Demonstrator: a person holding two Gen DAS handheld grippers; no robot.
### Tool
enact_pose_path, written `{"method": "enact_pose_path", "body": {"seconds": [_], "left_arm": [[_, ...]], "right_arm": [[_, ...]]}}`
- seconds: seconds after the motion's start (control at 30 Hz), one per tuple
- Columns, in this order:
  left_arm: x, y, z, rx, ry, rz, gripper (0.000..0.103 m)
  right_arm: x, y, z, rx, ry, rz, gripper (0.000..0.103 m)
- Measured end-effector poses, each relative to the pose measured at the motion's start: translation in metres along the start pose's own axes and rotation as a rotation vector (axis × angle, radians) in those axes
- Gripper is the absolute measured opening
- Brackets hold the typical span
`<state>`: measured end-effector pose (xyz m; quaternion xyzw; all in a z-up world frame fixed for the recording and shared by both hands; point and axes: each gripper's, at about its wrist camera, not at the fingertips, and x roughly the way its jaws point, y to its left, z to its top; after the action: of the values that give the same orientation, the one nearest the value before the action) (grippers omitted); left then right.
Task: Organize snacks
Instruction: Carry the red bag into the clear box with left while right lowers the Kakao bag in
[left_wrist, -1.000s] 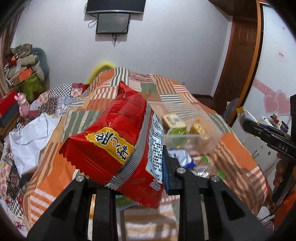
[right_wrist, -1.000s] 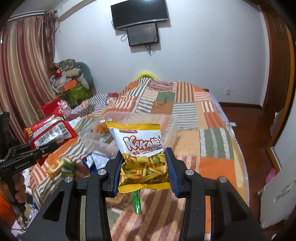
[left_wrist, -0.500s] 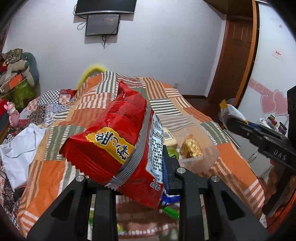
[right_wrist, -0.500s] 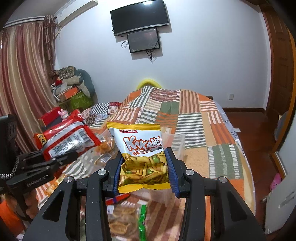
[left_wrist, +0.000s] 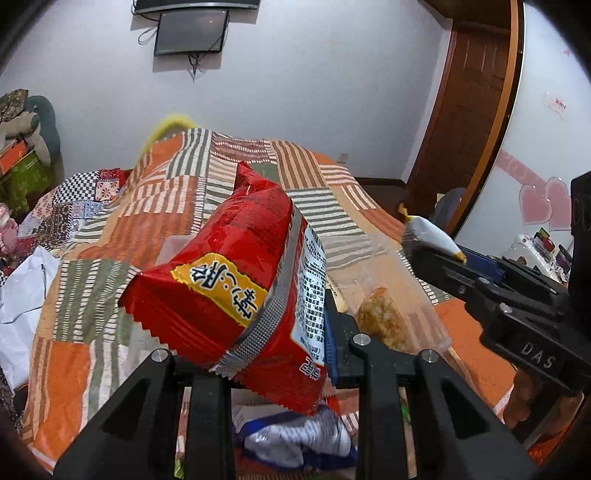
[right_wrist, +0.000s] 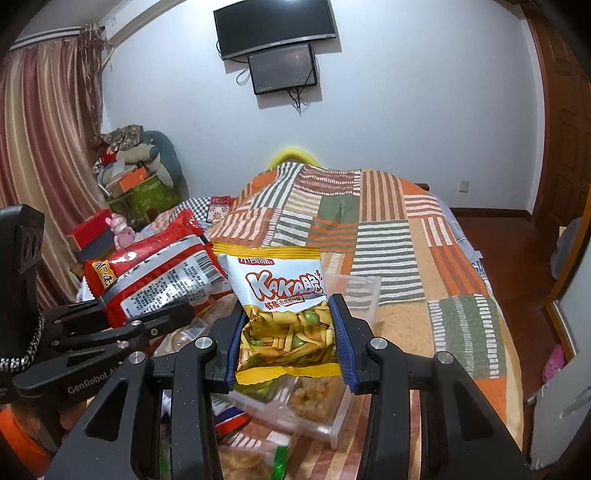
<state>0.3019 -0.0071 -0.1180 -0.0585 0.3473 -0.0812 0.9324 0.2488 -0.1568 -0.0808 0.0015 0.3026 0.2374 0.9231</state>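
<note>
My left gripper (left_wrist: 258, 354) is shut on a large red snack bag (left_wrist: 229, 288) with a yellow label, held above the bed; it also shows in the right wrist view (right_wrist: 155, 280). My right gripper (right_wrist: 286, 332) is shut on a white and yellow KAKA snack packet (right_wrist: 284, 306), held over a clear plastic box (right_wrist: 347, 291). In the left wrist view the right gripper (left_wrist: 436, 254) holds that packet (left_wrist: 428, 236) at the right, above the clear box (left_wrist: 399, 295), which holds a brown snack (left_wrist: 380, 321).
A patchwork quilt (right_wrist: 369, 229) covers the bed. Loose snack packets lie below the grippers, a blue and white one (left_wrist: 299, 439) among them. Boxes and cushions (right_wrist: 136, 173) are piled at the left by a curtain. A wooden door (left_wrist: 465, 107) is at the right.
Both grippers have moved closer together and over the clear box, each still holding its packet. The right gripper's packet is now nearer in the left wrist view.
</note>
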Motion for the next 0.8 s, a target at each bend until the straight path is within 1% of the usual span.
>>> {"method": "enact_pose_path", "body": {"seconds": [0.23, 0.43, 0.53, 0.7, 0.8], "left_arm": [[0.028, 0.000, 0.002, 0.010, 0.054, -0.006, 0.026], [0.045, 0.001, 0.003, 0.008, 0.097, -0.019, 0.026], [0.052, 0.004, 0.006, -0.006, 0.119, -0.039, 0.026], [0.062, 0.009, 0.006, -0.034, 0.146, -0.040, 0.026], [0.065, 0.012, 0.003, -0.051, 0.168, -0.054, 0.027]], "right_arm": [[0.023, -0.012, 0.001, -0.019, 0.056, -0.033, 0.038], [0.036, -0.018, 0.003, -0.013, 0.089, -0.030, 0.038], [0.043, -0.016, 0.007, -0.020, 0.103, -0.028, 0.038], [0.051, -0.014, 0.009, -0.033, 0.125, -0.030, 0.040], [0.052, -0.011, 0.009, -0.048, 0.136, -0.026, 0.041]]}}
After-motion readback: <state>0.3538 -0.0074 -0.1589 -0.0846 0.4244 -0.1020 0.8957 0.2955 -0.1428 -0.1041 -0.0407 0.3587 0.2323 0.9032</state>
